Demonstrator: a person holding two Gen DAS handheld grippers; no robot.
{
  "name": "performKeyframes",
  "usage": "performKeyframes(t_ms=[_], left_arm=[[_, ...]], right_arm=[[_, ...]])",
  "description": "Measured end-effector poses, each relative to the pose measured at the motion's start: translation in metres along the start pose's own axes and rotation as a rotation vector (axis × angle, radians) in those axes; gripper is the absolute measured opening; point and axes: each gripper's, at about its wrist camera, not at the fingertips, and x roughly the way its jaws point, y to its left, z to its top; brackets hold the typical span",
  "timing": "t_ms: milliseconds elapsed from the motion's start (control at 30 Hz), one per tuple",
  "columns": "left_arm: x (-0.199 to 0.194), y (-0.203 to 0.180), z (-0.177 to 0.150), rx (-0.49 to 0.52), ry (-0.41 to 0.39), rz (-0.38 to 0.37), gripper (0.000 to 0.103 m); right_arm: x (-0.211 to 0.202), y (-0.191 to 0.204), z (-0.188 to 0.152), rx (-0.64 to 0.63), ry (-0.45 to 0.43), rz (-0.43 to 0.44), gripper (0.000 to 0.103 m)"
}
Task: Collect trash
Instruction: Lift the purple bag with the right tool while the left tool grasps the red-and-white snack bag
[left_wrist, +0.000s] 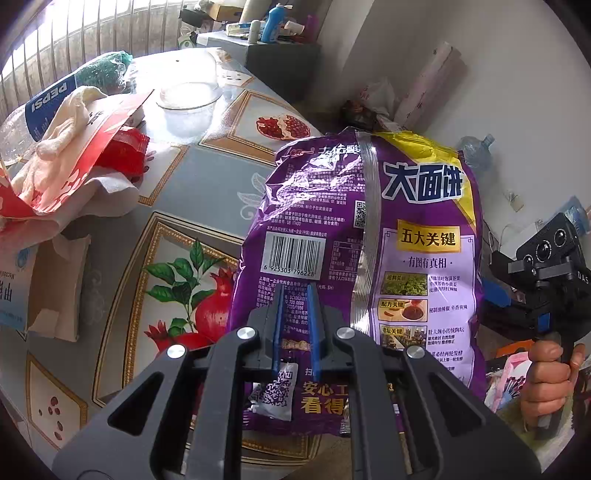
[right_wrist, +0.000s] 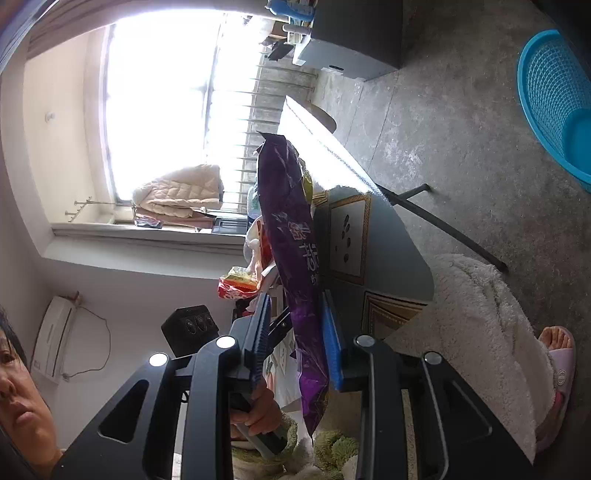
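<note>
left gripper (left_wrist: 295, 314): blue fingers nearly together, pinching the lower part of the purple snack bag (left_wrist: 369, 229) | right gripper (right_wrist: 299, 332): fingers apart, bag between them, not pressed | bag: upright above the patterned table (left_wrist: 184, 192) edge | blue basket (right_wrist: 554, 96): on the floor, well apart

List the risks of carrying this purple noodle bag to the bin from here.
1. The left gripper pinches only a thin strip near the bottom edge of the purple bag; it may slip.
2. The right gripper stands open around the bag without pressing, so it gives no backup.
3. The blue basket stands on the floor, apart from the table.
</note>
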Motion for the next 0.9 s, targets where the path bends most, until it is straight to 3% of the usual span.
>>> performKeyframes(t_ms=[100, 233, 400, 467, 567, 700, 900], left_arm=[[0.003, -0.001, 0.003, 0.002, -0.001, 0.011, 0.01], [0.008, -0.005, 0.007, 0.012, -0.011, 0.026, 0.01], [0.008, -0.011, 0.006, -0.001, -0.023, 0.032, 0.01], [0.001, -0.008, 0.004, -0.016, -0.037, 0.037, 0.01], [-0.026, 0.0, 0.0, -0.039, -0.119, 0.041, 0.01], [-0.068, 0.018, -0.006, -0.053, -0.245, 0.141, 0.01], [-0.108, 0.05, -0.016, -0.168, -0.361, 0.35, 0.011]], right_arm=[[-0.007, -0.002, 0.0, -0.02, -0.002, -0.016, 0.034], [-0.007, 0.008, -0.002, -0.086, -0.012, -0.147, 0.034], [0.012, 0.024, -0.007, -0.204, -0.025, -0.3, 0.01], [0.017, 0.028, -0.007, -0.238, -0.025, -0.327, 0.006], [0.022, 0.034, -0.003, -0.242, -0.027, -0.324, 0.005], [0.03, 0.037, 0.003, -0.25, -0.023, -0.316, 0.005], [0.051, 0.043, 0.006, -0.265, -0.004, -0.304, 0.005]])
